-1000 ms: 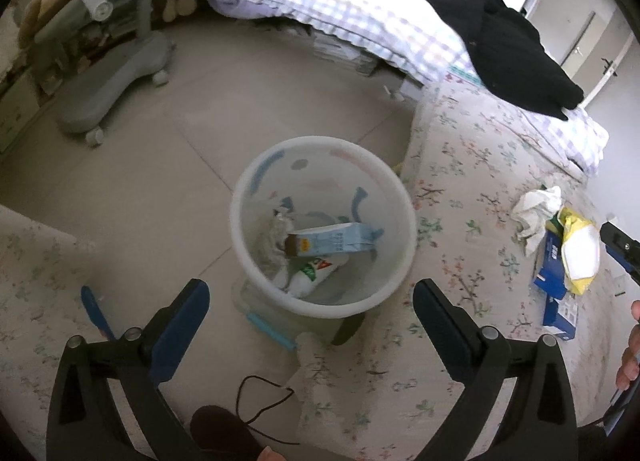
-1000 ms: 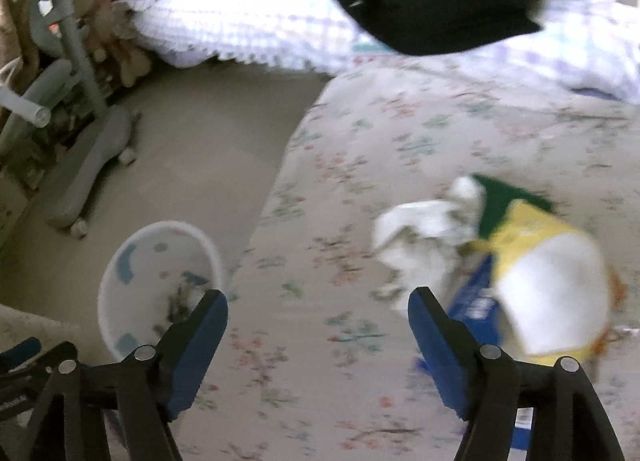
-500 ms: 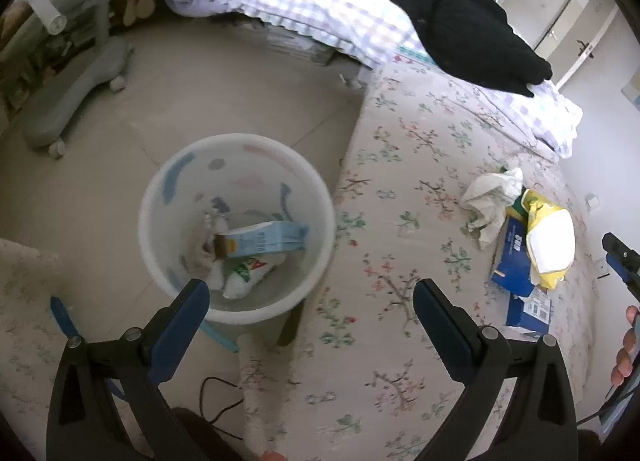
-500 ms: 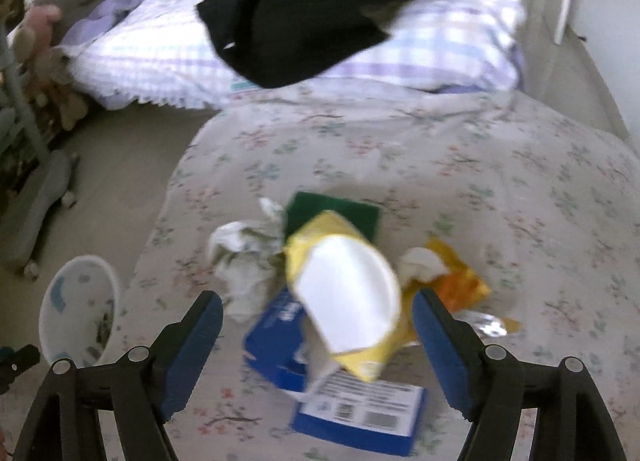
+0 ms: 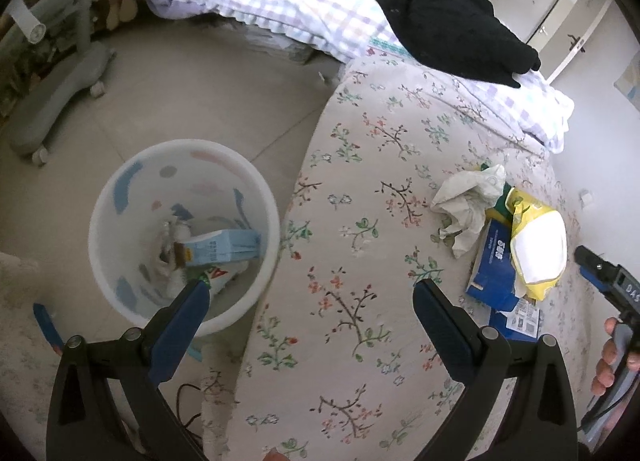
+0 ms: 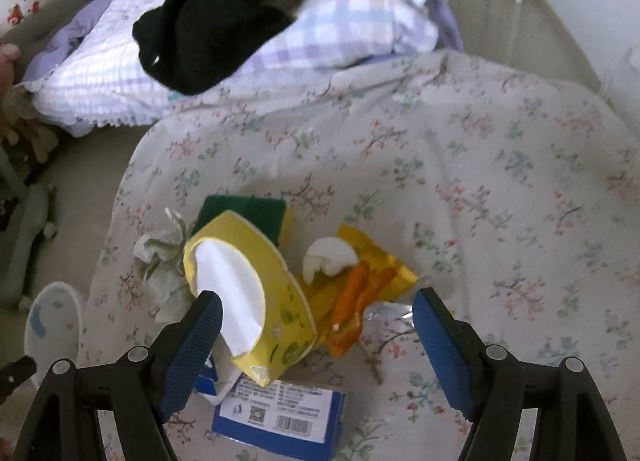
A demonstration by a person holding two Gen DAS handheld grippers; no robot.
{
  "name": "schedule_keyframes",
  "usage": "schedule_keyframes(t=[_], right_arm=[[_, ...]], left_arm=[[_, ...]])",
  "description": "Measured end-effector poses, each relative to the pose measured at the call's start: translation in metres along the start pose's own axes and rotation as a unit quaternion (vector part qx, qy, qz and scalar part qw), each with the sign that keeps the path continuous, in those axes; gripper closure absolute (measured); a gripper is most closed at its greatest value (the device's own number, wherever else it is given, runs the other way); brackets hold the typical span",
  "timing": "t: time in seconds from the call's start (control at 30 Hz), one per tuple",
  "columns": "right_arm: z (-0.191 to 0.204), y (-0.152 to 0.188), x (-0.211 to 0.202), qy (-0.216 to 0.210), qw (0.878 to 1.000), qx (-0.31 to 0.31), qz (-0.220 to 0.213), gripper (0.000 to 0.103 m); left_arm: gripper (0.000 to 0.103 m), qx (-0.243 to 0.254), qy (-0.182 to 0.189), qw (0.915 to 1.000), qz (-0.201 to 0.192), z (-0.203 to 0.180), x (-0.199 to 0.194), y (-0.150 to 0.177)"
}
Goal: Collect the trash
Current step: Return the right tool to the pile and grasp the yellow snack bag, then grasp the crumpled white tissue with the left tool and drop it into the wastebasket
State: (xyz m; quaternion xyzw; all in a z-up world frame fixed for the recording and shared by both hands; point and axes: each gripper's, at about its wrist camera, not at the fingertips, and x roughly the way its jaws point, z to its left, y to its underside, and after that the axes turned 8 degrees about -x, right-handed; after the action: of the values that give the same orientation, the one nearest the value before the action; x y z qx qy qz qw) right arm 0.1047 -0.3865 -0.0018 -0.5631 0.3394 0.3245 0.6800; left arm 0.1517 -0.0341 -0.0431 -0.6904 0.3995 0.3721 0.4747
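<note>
Trash pile (image 6: 276,301): heaped on the floral bedspread (image 6: 480,189), near its left edge; nothing lifted yet.
Yellow packet (image 6: 248,297): top of pile, white flap facing up, tilted; just ahead of right gripper's left finger. Likely first pick.
Blue box (image 6: 280,417): flat under the packet, at 6 o'clock of the pile, label up.
Crumpled tissue (image 6: 160,273): at 9 o'clock of packet, touching it.
Green-yellow sponge (image 6: 244,209): at 12 o'clock, partly under packet.
Orange wrapper (image 6: 360,285): at 3 o'clock, white scrap (image 6: 328,257) on it, clear foil beside.
Right gripper (image 6: 316,337): released, jaws wide, nothing between pads; angled down over the pile.
Left gripper (image 5: 308,325): released, jaws wide, empty; over the bed edge, pile at its 2 o'clock.
Bin (image 5: 120,165): white, on floor at 9 o'clock of the bed, well apart from pile; carton (image 5: 224,247) and other scraps already inside.
Step judged: reach for top item with right gripper.
Tip: close across the packet's narrow body, not the loose flap; flap probably bends and slips.
Tip: take one item only; keep lower finger clear of the box and tissue.
Tip: avoid pinching bedspread fabric with the tips.
Risk: light wrappers may drag along or fall short of the bin; carry fully over the rim before letting go.
Black garment (image 6: 224,9): on checked quilt at 12 o'clock, not trash, leave.
</note>
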Motion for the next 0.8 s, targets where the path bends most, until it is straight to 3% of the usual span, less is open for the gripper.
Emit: schedule_keyframes(t=[0.2,0.3,0.33,0.37,0.4,0.57,0.8], right_arm=[[0.015,-0.001,0.030,-0.027,0.999,-0.021,0.027,0.022],[0.021,-0.002,0.043,-0.034,0.998,-0.028,0.039,0.031],[0.023,-0.002,0.048,-0.038,0.998,-0.032,0.043,0.044],[0.024,-0.002,0.052,-0.043,0.997,-0.035,0.050,0.070],[0.026,-0.002,0.055,-0.052,0.996,-0.039,0.057,0.075],[0.022,-0.005,0.033,-0.056,0.997,-0.037,0.030,0.078],[-0.023,-0.005,0.002,-0.038,0.999,0.014,-0.010,0.078]], left_arm=[[0.000,0.014,-0.001,0.9999,0.002,-0.010,0.009,-0.001],[0.000,0.030,-0.001,0.9995,-0.010,-0.017,0.015,-0.001],[0.000,0.037,-0.001,0.9991,-0.020,-0.019,0.017,-0.002],[0.000,0.044,-0.002,0.9988,-0.023,-0.022,0.020,-0.003],[0.001,0.047,0.000,0.9986,-0.023,-0.024,0.023,-0.004],[0.001,0.054,0.030,0.9979,-0.020,-0.041,0.036,-0.009],[0.009,0.067,0.089,0.9935,-0.023,-0.081,0.052,-0.012]])
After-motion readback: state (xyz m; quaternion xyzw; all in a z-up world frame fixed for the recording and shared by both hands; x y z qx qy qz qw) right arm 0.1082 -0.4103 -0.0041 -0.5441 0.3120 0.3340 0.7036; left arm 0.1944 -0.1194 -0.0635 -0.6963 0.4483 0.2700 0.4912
